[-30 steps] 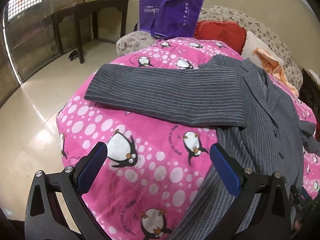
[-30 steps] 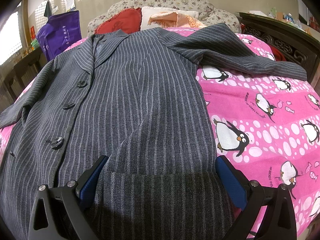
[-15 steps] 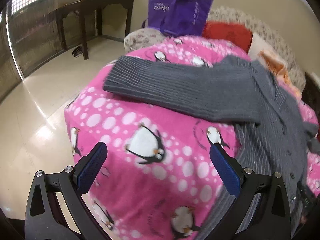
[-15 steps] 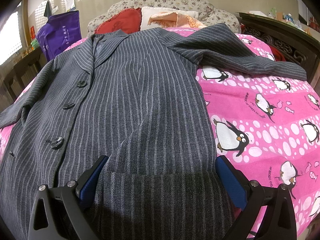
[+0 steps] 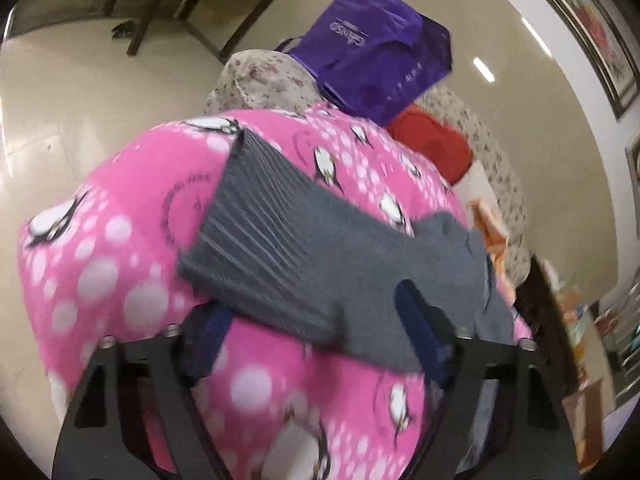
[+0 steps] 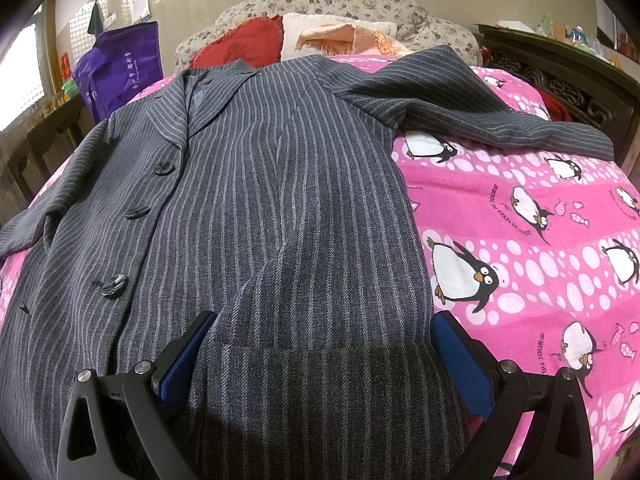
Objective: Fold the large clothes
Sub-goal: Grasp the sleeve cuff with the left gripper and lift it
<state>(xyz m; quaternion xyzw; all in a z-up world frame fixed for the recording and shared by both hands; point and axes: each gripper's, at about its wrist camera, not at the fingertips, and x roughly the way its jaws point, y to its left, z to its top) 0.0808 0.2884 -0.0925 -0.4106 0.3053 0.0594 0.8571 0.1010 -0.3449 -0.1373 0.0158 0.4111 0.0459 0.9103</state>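
A grey pinstriped jacket (image 6: 280,200) lies face up on a bed with a pink penguin blanket (image 6: 540,240), sleeves spread to both sides. My right gripper (image 6: 320,356) is open and empty, low over the jacket's lower front near the hem. In the left wrist view the jacket's left sleeve (image 5: 288,248) stretches across the blanket (image 5: 120,240). My left gripper (image 5: 316,340) is open and empty, its fingers straddling the sleeve's near edge close to the cuff end. The view is tilted and blurred.
A purple bag (image 5: 376,52), a red cushion (image 5: 436,144) and floral pillows (image 6: 340,4) sit at the head of the bed. A dark wooden table (image 5: 192,8) stands on the tiled floor to the left. A dark carved bed frame (image 6: 560,76) runs along the right.
My left gripper has swung forward and tilted, moving from the bed's side up to the left sleeve, which now sits between its open fingers. My right gripper has stayed still.
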